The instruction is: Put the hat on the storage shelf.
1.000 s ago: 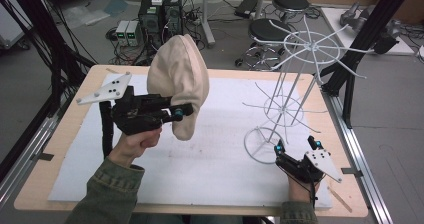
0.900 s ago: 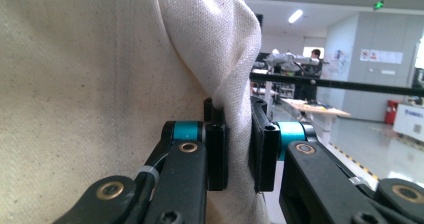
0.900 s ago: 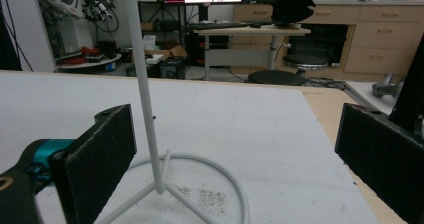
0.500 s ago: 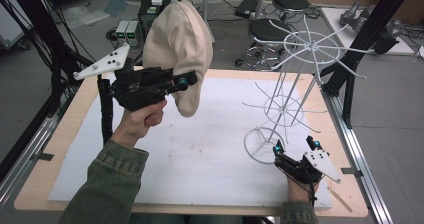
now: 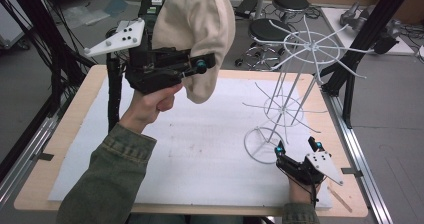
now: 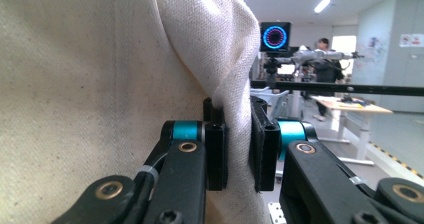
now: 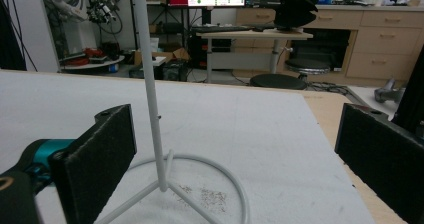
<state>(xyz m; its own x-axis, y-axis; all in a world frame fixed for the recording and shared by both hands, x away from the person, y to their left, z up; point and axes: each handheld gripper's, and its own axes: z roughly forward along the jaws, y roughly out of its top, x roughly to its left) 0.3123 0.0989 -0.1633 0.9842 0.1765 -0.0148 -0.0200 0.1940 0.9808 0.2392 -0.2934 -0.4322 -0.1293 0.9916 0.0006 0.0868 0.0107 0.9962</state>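
Note:
A cream cloth cap (image 5: 197,31) hangs in the air above the table's back left, held by its edge. My left gripper (image 5: 202,64) is shut on it; in the left gripper view the fabric (image 6: 100,74) is pinched between the two black pads (image 6: 216,154). A white wire hat stand (image 5: 295,79) rises at the right, its ring base (image 5: 262,144) on the white mat. My right gripper (image 5: 297,146) rests open on the table just in front of that base. In the right gripper view the stand's pole (image 7: 150,84) rises between the wide-apart pads (image 7: 100,154), untouched.
A white foam mat (image 5: 200,149) covers the wooden table (image 5: 75,109). Black frame posts (image 5: 365,39) stand at the right edge and cables hang at the left. Stools (image 5: 290,4) and equipment sit on the floor behind the table.
My left gripper has lifted the cap higher and carried it a little to the right. The right gripper has stayed in place by the stand's base.

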